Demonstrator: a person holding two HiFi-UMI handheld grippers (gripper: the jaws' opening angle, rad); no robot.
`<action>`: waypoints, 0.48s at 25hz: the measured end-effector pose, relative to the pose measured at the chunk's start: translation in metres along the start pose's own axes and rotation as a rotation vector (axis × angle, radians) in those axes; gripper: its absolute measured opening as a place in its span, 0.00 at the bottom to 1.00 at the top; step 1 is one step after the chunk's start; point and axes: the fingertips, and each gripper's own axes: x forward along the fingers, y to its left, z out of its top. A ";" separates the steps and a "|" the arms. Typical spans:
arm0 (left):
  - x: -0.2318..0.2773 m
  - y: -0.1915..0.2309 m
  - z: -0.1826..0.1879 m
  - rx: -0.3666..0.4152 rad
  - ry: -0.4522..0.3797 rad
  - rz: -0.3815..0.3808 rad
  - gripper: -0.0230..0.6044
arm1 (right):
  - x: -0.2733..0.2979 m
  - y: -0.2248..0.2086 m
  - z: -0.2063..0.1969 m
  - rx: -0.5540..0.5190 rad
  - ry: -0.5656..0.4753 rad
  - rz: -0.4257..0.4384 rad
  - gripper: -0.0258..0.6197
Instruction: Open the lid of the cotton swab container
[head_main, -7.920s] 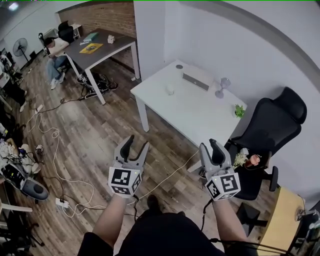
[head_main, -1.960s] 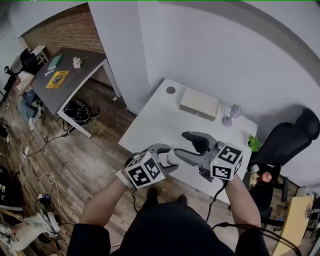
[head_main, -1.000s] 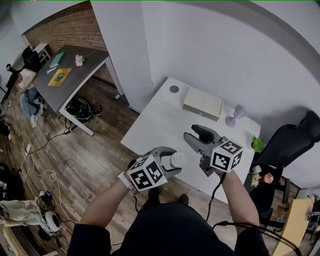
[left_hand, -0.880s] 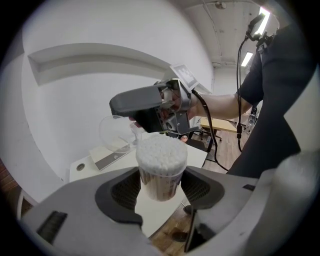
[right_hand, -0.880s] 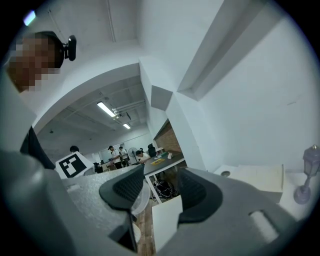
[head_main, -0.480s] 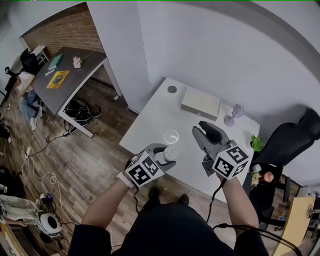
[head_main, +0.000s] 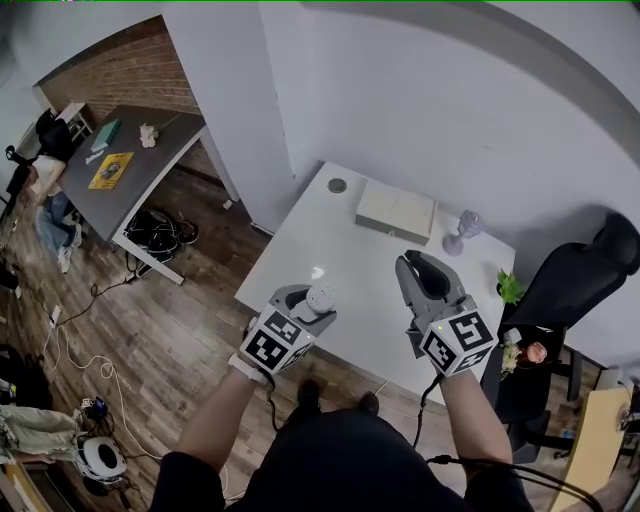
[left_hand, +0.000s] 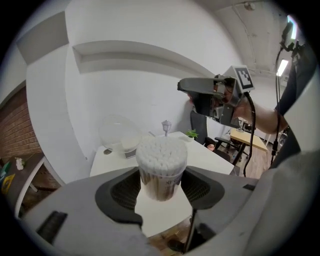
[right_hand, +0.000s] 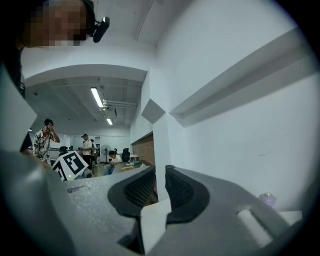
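Over the near edge of the white table (head_main: 340, 235), the left gripper (head_main: 305, 303) clamps the uncapped cotton swab container (left_hand: 161, 167). The right gripper (head_main: 420, 265), empty, has just been closing to a slit. Tilting the container could spill swabs.

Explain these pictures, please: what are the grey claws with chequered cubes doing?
No robot here: a person holds a two-jaw gripper in each hand. The wide picture comes from a camera on the person's head; the other two from cameras riding on each gripper. The left gripper is clamped on a clear round cotton swab container whose white tips stand bare: its lid is off. A clear round lid shows beyond it; whether it rests on the white table I cannot tell. The right gripper holds nothing; its jaws have just been closing and stand nearly together. On the table stand a flat white box, a small lamp-shaped ornament and a little green plant.
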 end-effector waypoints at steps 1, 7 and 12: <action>-0.001 0.004 0.001 -0.011 -0.005 0.018 0.43 | -0.002 -0.001 0.002 -0.011 -0.010 -0.011 0.14; -0.009 0.023 0.005 0.002 -0.026 0.118 0.43 | -0.013 0.000 0.011 -0.081 -0.065 -0.057 0.14; -0.016 0.032 0.006 -0.014 -0.043 0.172 0.43 | -0.018 -0.002 0.013 -0.097 -0.088 -0.089 0.11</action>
